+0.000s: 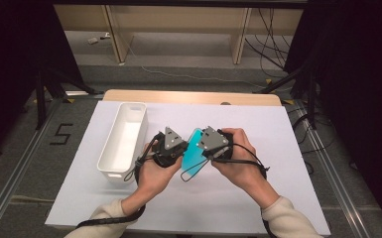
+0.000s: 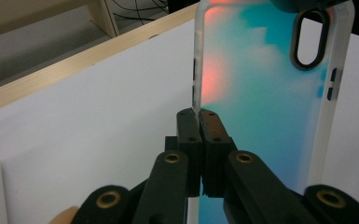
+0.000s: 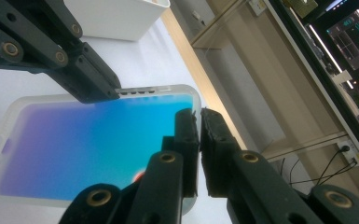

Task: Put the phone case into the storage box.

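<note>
A translucent phone case (image 1: 193,153) with a teal-blue back hangs above the white table cover between both grippers. My left gripper (image 1: 182,150) is shut on one thin side rim of the case (image 2: 261,102), its jaws pressed together at that edge (image 2: 199,115). From the opposite side my right gripper (image 1: 204,148) is shut on the case's rim near a corner (image 3: 197,114). The case (image 3: 93,149) spreads to the left of the right jaws, and the left gripper's fingers (image 3: 93,84) pinch its far edge. The camera cut-out sits near the top of the left gripper view.
A long white bin (image 1: 124,136) stands on the cover's left side, close to the left hand, and its rim (image 3: 116,21) is also behind the case. The white cover (image 1: 258,124) lies on a wooden table. Shelving legs and cables are on the floor beyond.
</note>
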Tool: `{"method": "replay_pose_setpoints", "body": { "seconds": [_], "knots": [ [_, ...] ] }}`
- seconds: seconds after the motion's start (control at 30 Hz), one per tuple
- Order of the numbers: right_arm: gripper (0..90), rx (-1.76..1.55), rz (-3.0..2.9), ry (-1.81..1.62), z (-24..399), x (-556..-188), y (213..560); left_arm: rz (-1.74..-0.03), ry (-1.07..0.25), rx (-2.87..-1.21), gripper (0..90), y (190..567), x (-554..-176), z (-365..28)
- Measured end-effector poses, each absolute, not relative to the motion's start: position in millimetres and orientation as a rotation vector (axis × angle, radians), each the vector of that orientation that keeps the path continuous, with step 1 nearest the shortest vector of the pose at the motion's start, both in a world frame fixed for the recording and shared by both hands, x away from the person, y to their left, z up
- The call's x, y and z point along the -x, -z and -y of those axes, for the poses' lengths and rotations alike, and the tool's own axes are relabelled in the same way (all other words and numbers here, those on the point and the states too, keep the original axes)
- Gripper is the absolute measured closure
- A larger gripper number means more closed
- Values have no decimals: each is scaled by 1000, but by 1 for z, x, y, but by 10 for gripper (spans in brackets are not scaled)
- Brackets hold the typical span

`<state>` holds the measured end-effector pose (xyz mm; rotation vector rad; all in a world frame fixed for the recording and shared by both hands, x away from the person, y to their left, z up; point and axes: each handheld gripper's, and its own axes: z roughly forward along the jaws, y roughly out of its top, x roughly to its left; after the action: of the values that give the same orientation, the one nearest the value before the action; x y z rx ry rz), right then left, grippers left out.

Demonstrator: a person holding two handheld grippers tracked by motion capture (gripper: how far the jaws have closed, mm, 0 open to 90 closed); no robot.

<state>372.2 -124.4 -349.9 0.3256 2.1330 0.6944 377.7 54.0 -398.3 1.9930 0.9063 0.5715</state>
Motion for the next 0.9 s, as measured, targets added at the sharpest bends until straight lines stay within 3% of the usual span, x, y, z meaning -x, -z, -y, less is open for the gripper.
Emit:
{"method": "replay_pose_setpoints", "body": {
  "seconds": [0.27, 0.63, 0.9],
  "knots": [
    [759, -348, -2135, -727, 126, -373, 348, -930, -568, -1971, 884, 400, -380, -56],
    [505, -475, -2107, -899, 136, -375, 343, -940, -570, -1945, 886, 399, -382, -61],
    [397, -567, -2102, -1033, 143, -378, 342, -963, -562, -1917, 887, 398, -382, -63]
  ]
}}
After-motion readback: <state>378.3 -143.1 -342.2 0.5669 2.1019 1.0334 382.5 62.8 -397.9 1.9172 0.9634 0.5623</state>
